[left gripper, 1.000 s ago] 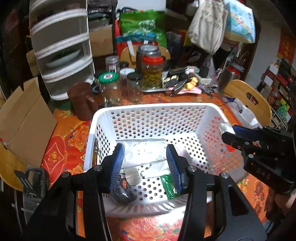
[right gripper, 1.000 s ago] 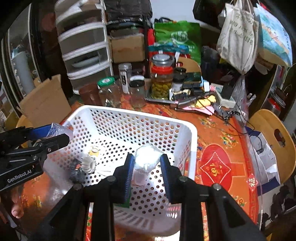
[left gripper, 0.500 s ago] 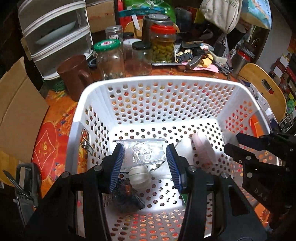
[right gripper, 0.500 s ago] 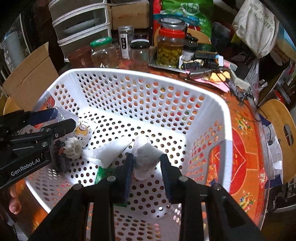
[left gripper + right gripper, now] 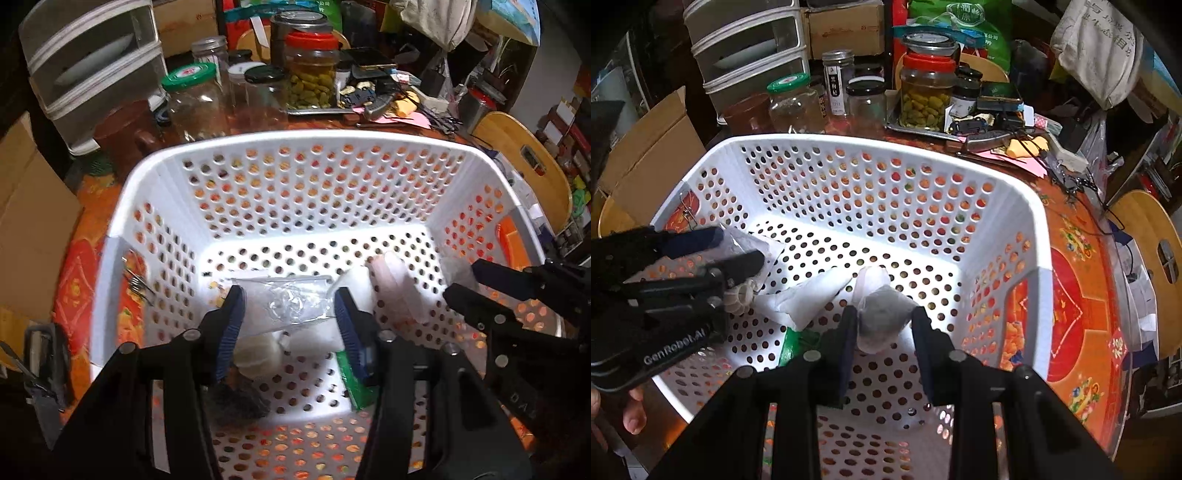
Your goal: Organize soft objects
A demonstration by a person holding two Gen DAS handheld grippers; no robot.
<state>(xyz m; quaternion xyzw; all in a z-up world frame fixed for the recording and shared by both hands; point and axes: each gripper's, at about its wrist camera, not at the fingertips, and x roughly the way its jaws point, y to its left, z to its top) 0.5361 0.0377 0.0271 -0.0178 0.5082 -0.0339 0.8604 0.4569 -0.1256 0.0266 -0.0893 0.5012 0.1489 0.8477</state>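
Note:
A white perforated basket [image 5: 295,138] [image 5: 871,144] stands on the red patterned tablecloth. My left gripper [image 5: 288,306] [image 5: 740,246] reaches down into it. Its jaws are opening, and a clear plastic bag [image 5: 284,304] lies on the floor between the blue pads. My right gripper [image 5: 884,323] [image 5: 461,277] is also inside with its jaws opening. A soft grey-and-white pouch [image 5: 882,314] [image 5: 395,291] rests on the floor between them. A white folded packet [image 5: 809,299], a white scalloped round piece [image 5: 255,354], a dark lump [image 5: 236,398] and a green packet [image 5: 354,384] lie nearby.
Glass jars [image 5: 195,99] and a red-lidded pickle jar [image 5: 925,92] crowd the table behind the basket. A plastic drawer unit [image 5: 92,66] and a cardboard box [image 5: 653,147] stand at the left. A wooden chair [image 5: 1156,258] is at the right. A binder clip [image 5: 138,284] hangs on the basket's left wall.
Both grippers sank from above the rim down into the basket and tilted further downward. Their jaws have spread a little, and the bag and the pouch now rest on the floor.

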